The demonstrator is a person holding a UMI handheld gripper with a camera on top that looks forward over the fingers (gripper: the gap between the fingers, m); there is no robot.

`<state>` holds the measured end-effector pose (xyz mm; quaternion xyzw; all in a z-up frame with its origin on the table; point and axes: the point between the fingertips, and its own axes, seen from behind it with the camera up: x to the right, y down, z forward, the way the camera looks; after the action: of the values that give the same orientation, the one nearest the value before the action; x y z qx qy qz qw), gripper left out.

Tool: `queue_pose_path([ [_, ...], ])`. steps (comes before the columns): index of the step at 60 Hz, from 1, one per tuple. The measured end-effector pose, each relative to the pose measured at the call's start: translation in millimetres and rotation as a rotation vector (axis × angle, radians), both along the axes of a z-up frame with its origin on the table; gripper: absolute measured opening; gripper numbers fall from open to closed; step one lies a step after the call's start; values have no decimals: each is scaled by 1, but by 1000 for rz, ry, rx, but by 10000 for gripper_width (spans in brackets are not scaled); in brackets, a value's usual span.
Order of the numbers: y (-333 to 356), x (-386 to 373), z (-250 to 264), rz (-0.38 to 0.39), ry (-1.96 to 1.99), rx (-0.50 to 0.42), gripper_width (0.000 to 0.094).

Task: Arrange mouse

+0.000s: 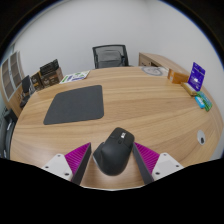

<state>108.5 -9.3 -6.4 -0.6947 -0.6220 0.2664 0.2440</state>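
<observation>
A black computer mouse (113, 150) sits between my fingers, low over the wooden table (140, 100). My gripper (113, 160) is shut on the mouse, with the left finger (84, 160) and the right finger (142, 160) pressing its two sides. The magenta pads show outside the mouse on both sides. A dark grey mouse mat (75, 103) lies flat on the table, ahead of the fingers and to the left, apart from the mouse.
A black office chair (110, 54) stands at the table's far side. Books and boxes (45, 75) and papers (75, 76) lie far left. A purple box (197, 75), a teal object (203, 100) and a small white object (201, 137) are on the right.
</observation>
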Motion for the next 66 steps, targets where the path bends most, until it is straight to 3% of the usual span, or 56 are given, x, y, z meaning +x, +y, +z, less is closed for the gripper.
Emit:
queue_pose_path([
  [23, -13, -30, -8, 51, -4, 33, 834],
  [30, -15, -35, -10, 58, -4, 28, 754],
  [39, -12, -38, -11, 55, 7, 28, 535],
  [52, -9, -40, -10, 48, 4, 17, 334],
  [58, -3, -36, 1, 18, -1, 20, 316],
  [66, 4, -51, 69, -6, 89, 43, 316],
])
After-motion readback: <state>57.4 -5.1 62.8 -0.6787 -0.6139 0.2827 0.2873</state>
